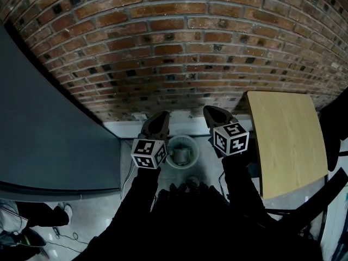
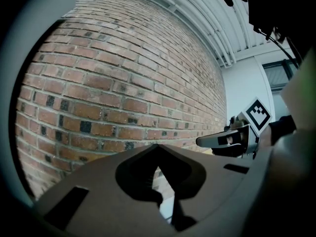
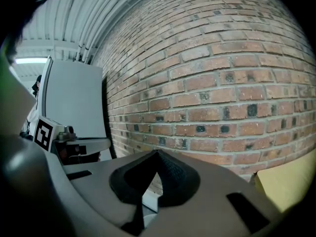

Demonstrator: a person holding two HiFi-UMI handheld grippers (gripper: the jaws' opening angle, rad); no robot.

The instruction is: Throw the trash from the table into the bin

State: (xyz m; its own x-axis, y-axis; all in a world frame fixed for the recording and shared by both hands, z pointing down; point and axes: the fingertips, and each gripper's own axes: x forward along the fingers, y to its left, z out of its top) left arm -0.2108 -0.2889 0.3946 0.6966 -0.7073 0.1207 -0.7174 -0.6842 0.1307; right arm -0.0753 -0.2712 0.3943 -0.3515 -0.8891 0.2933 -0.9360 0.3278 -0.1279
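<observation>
Two grippers hang side by side before a brick wall (image 1: 179, 48). Far left stands a grey panel (image 1: 49, 129). The left gripper (image 1: 161, 115) has its jaws pressed together on nothing. Between the two, on the floor near the wall, sits the white bin (image 1: 194, 145), with something pale inside that is too small to tell. The right gripper (image 1: 209, 111) is likewise closed and empty. Right of it stands the wooden table (image 1: 288, 140).
</observation>
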